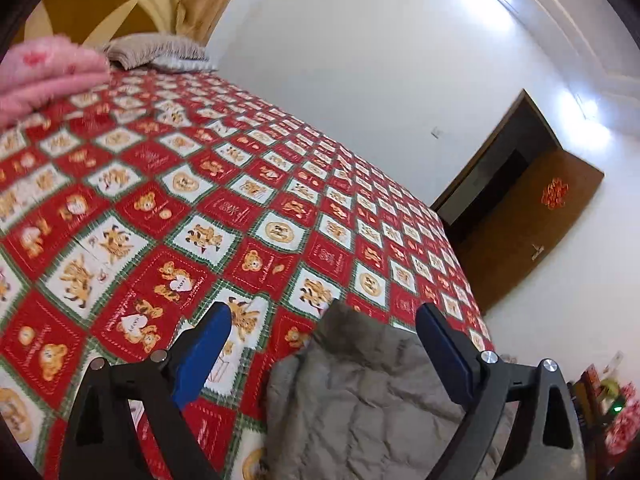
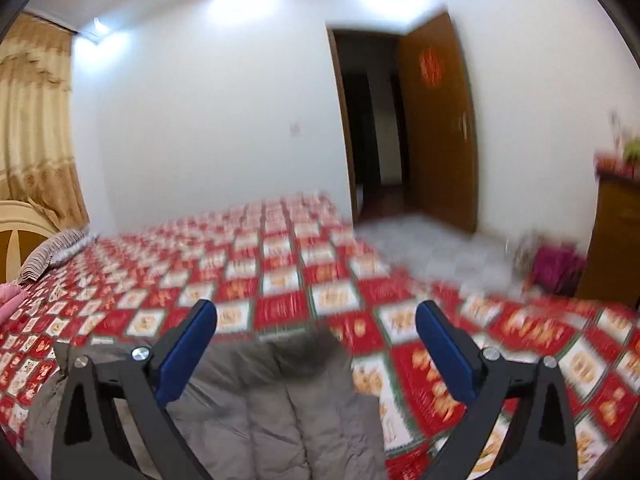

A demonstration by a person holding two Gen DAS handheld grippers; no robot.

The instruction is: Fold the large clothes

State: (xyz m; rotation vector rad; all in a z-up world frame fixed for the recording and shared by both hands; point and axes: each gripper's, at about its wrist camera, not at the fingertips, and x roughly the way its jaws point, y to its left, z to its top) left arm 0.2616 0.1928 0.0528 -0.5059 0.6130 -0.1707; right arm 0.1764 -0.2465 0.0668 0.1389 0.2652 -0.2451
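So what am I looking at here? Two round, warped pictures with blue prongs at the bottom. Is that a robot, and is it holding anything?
No robot: a person carries a hand-held gripper in each hand, each with a wide-angle camera looking along its two blue fingers. One picture is from the left gripper, the other from the right gripper. Both look over a bed with a red patchwork bedspread. A grey padded jacket lies on it, below the fingers. Both grippers stand open and hold nothing.
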